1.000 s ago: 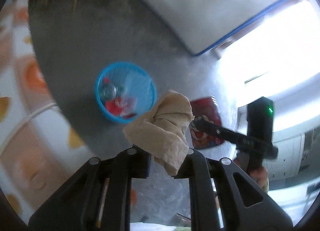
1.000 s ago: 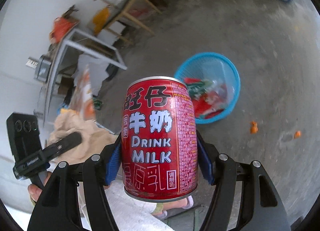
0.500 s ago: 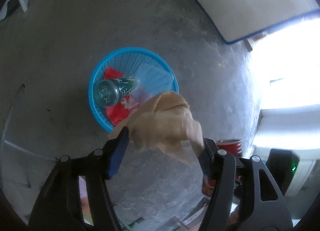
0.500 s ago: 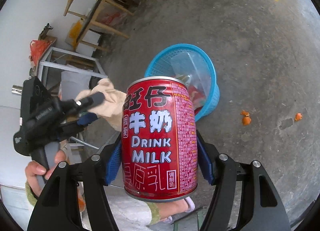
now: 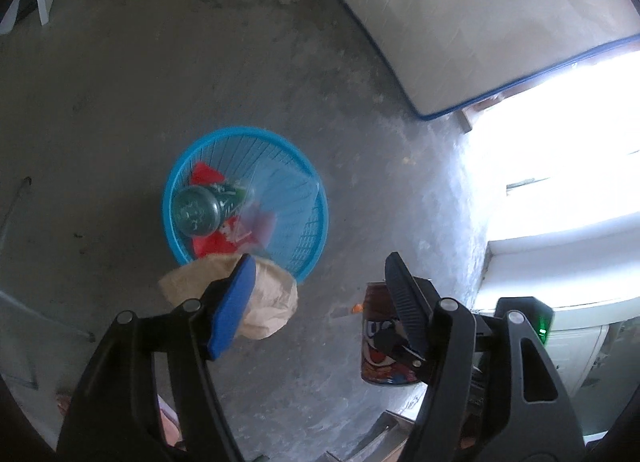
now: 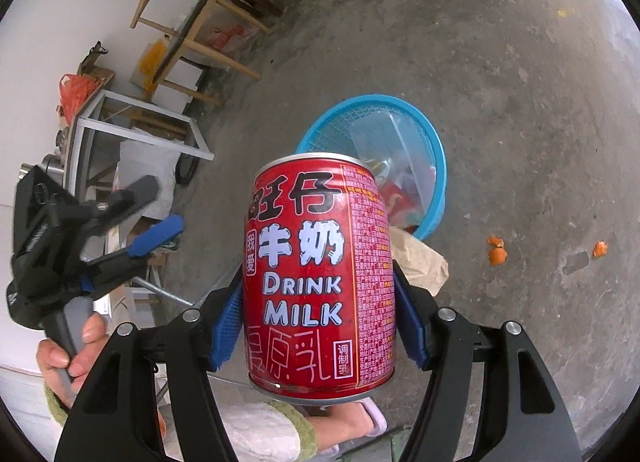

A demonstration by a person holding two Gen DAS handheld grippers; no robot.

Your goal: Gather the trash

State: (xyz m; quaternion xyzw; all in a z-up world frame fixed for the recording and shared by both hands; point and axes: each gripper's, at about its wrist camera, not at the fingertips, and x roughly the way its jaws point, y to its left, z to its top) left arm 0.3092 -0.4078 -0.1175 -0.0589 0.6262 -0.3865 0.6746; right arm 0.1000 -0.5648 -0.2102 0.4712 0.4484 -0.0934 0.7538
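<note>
My left gripper [image 5: 320,266] is open above the floor, near the blue trash basket [image 5: 304,242]. A crumpled brown paper [image 5: 268,302] is loose beside its left finger, in the air above the basket's near rim. It also shows in the right wrist view [image 6: 422,262]. My right gripper [image 6: 320,310] is shut on a red milk can [image 6: 316,274], held upright. The can also shows in the left wrist view [image 5: 380,342]. The basket [image 6: 436,166] holds a green can [image 5: 200,210], red wrappers and clear plastic.
Orange peel bits [image 6: 496,252] lie on the concrete floor right of the basket. Wooden chairs [image 6: 208,30] and a white metal frame [image 6: 140,130] stand by the wall at left. A white mattress [image 5: 460,22] leans at the far wall.
My left gripper has opened and the brown paper has left its jaws, dropping toward the basket. The right gripper with the red can has moved closer to the basket.
</note>
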